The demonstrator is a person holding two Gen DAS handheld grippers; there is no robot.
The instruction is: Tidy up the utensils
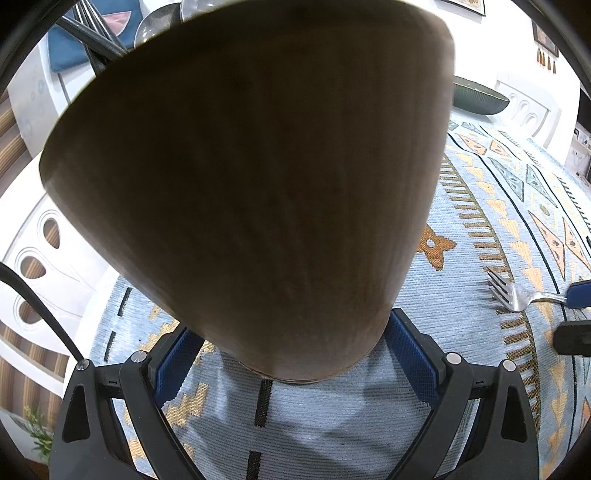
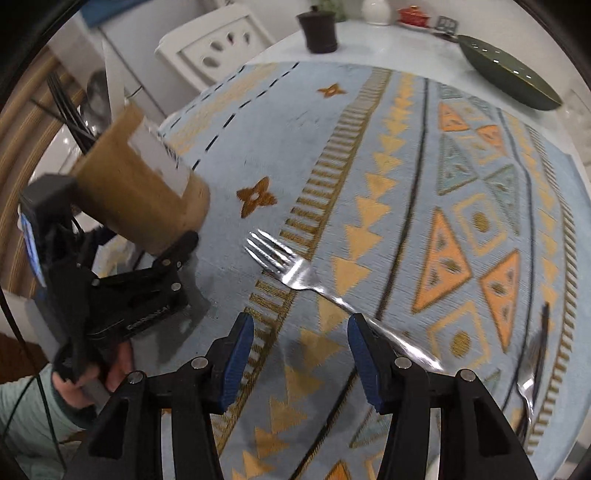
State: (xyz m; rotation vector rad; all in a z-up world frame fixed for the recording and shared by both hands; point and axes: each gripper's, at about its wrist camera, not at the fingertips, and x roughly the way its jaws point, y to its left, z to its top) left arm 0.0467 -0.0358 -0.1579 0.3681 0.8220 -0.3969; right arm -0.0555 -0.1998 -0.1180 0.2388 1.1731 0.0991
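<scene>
Left wrist view: the left gripper (image 1: 295,354) has its two blue-padded fingers (image 1: 410,360) spread wide and pressed against the lower sides of a brown wooden holder (image 1: 251,192), gripping it. The holder is tilted away from the camera and fills most of the frame. Past its far rim, at the upper left, dark utensil handles (image 1: 94,33) stick out of it. Below the gripper lies a pale blue patterned tablecloth (image 1: 461,258). To the right of the gripper a silver fork (image 1: 511,293) lies flat on the cloth, tines pointing toward the holder. A blue pad of the right gripper (image 1: 580,295) touches or covers the fork's handle at the frame's right edge. A dark green dish (image 1: 480,98) sits far ahead to the right.

Right wrist view: the right gripper (image 2: 301,365) points down at the tablecloth (image 2: 258,129), jaws partly apart, nothing between the pads. The fork (image 2: 291,267) lies just ahead, its handle running back under and behind the right finger (image 2: 364,363). Whether that pad touches it is unclear. To the left, the left gripper (image 2: 184,243), held by a hand (image 2: 118,365), clasps the tilted holder (image 2: 147,188). A second utensil (image 2: 535,354), blurred, lies to the right.
</scene>
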